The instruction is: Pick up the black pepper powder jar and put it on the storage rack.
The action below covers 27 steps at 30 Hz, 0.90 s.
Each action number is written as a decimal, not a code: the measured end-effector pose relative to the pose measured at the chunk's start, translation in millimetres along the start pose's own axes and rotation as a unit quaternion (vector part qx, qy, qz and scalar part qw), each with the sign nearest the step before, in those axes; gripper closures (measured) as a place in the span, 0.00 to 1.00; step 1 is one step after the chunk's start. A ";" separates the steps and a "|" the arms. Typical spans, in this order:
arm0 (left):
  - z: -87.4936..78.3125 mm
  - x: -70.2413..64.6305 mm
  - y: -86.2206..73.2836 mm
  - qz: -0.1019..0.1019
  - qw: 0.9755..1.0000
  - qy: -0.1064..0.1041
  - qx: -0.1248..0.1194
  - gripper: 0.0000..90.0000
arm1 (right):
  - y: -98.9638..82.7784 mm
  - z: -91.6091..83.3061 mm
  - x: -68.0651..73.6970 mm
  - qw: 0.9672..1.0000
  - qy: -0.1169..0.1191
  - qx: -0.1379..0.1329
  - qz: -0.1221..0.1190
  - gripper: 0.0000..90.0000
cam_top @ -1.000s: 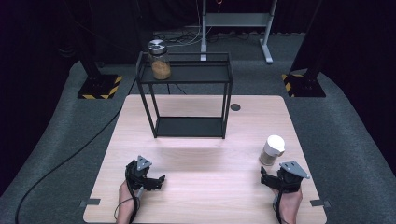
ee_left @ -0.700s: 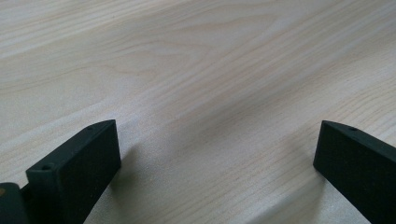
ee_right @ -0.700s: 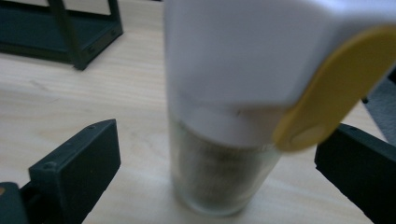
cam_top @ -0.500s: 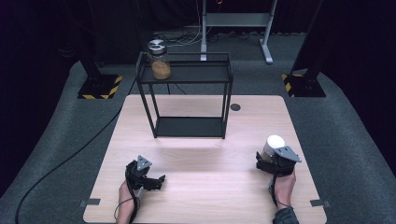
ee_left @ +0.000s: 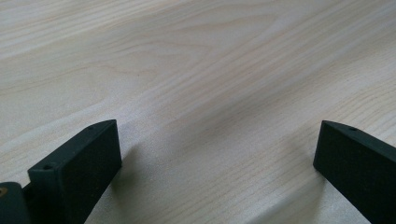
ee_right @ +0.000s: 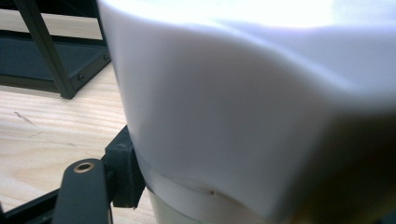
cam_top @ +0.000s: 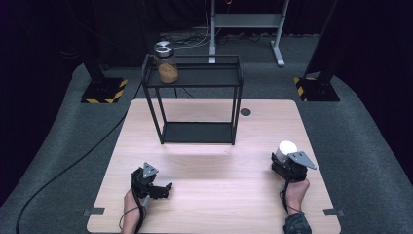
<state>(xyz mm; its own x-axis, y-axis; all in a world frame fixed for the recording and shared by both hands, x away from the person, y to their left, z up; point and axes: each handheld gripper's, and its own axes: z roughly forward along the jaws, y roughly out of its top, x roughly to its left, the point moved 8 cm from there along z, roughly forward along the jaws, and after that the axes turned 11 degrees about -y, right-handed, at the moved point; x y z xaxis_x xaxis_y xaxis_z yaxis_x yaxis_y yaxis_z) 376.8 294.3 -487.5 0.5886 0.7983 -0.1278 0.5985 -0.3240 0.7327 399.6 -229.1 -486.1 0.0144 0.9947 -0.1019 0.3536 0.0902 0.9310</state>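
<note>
Cup (cam_top: 286, 149) clenched in right gripper (cam_top: 287, 168) on pale wood table (cam_top: 214, 195); left gripper (cam_top: 158, 187) released.

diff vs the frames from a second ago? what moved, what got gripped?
The right gripper moved forward up to the white-lidded cup, and its jaws have just closed on it. The cup is in the same spot. Left gripper, open, the shelf rack and jar are unchanged.
</note>
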 end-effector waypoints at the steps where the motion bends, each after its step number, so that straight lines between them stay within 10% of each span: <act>1: 0.0 0.0 0.0 0.000 1.000 0.000 0.000 0.00 | 0.3 -0.2 0.2 1.000 0.001 0.000 -0.001 0.33; 27: 0.0 -0.3 -0.1 0.001 1.000 0.001 0.000 0.00 | 17.6 -22.2 -10.4 0.999 0.032 -0.021 0.017 0.33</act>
<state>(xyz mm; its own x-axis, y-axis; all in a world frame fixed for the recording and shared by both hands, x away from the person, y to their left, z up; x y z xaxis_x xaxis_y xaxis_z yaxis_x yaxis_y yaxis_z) 376.5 294.1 -487.5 0.5888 0.7984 -0.1257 0.5972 -0.3249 0.7334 385.0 -236.8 -460.9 -0.0353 0.9982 -0.0488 0.3148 0.0574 0.9474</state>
